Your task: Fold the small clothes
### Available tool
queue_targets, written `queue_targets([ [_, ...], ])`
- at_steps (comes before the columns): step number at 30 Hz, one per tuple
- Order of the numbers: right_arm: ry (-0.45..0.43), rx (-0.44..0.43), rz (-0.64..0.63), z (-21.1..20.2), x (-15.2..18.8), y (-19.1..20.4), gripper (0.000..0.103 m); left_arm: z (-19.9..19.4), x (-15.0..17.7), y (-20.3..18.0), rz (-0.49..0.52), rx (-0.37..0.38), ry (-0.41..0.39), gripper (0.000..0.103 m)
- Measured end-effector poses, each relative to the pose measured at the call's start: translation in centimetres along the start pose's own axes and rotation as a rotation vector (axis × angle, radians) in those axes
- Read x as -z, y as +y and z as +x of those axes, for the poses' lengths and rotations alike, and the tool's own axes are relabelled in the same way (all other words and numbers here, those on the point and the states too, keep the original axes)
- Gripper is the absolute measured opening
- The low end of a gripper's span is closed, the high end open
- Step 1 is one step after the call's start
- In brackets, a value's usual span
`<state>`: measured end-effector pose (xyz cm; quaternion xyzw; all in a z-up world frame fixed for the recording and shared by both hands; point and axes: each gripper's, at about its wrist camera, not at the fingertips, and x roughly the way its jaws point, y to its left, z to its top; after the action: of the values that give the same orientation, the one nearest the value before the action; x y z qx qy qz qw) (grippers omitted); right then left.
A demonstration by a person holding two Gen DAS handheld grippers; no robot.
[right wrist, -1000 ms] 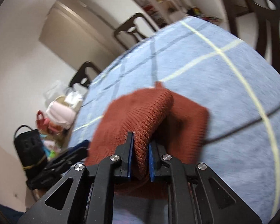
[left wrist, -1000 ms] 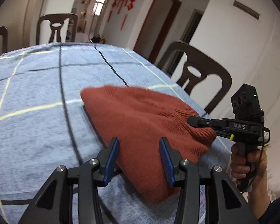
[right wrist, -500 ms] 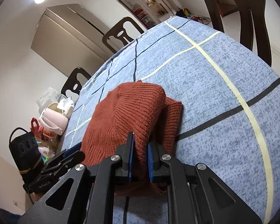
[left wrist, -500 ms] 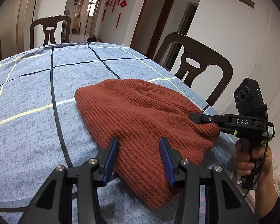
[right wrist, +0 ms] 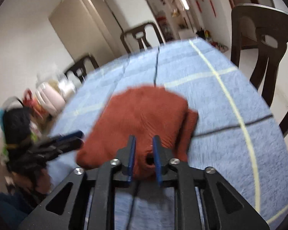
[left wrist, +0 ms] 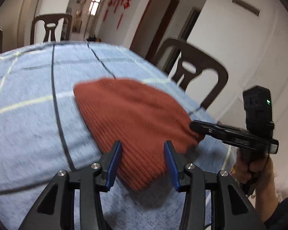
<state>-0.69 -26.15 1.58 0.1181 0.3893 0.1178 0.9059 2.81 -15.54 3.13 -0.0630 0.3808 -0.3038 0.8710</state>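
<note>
A rust-red knitted hat (left wrist: 128, 115) lies folded on the blue checked tablecloth (left wrist: 28, 126); it also shows in the right wrist view (right wrist: 144, 113). My left gripper (left wrist: 143, 160) is open, its blue pads astride the hat's near edge without touching it. My right gripper (right wrist: 144, 155) has its pads a little apart, with the hat's near edge lying loose between them. In the left wrist view the right gripper (left wrist: 194, 125) sits at the hat's right edge.
Dark wooden chairs (left wrist: 197, 72) stand around the table, one close on the right (right wrist: 259, 44). Bags and a pink bundle (right wrist: 48, 97) sit off the table's left side. A person's hand (left wrist: 253, 170) holds the right gripper past the table edge.
My right gripper has opened and let go of the hat's edge, and the hat now lies flatter. My left gripper has stayed open near the front edge. Both views are blurred by motion.
</note>
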Motion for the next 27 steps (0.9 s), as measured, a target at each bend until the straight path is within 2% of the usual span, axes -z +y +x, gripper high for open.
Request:
queue_targets([
  [2,-0.022,-0.022,0.021,-0.3,0.4,-0.9,0.008,0.5,0.4,-0.1,0.010,-0.027,0.013,0.047],
  [6,-0.010,-0.005,0.017,-0.7,0.4,-0.7,0.007,0.1,-0.2,0.2,0.001,-0.018,0.025,0.047],
  [9,-0.012,0.009,0.001,-1.4,-0.4,0.0,0.008,-0.7,-1.2,0.5,-0.015,-0.014,0.005,0.047],
  [12,-0.058,0.020,-0.008,-1.7,-2.3,0.4,0.009,-0.3,-3.2,0.9,-0.007,-0.070,-0.028,0.047],
  [15,-0.058,0.028,0.018,0.4,-4.1,0.2,0.010,2.2,-4.7,1.9,-0.037,-0.105,-0.010,0.047],
  [18,0.010,0.091,-0.005,3.5,-4.3,0.0,0.010,4.8,-4.3,2.6,-0.050,-0.119,0.059,0.047],
  [19,0.016,0.085,-0.003,4.2,-4.1,-0.3,0.011,5.0,-4.0,2.7,-0.045,-0.130,0.058,0.048],
  [23,0.003,0.044,0.030,3.4,-4.0,-1.1,0.012,4.4,-3.6,2.1,-0.021,-0.145,0.041,0.047],
  [27,-0.018,0.055,0.018,2.1,-3.9,-0.7,0.012,3.7,-3.5,1.7,-0.004,-0.161,0.032,0.047],
])
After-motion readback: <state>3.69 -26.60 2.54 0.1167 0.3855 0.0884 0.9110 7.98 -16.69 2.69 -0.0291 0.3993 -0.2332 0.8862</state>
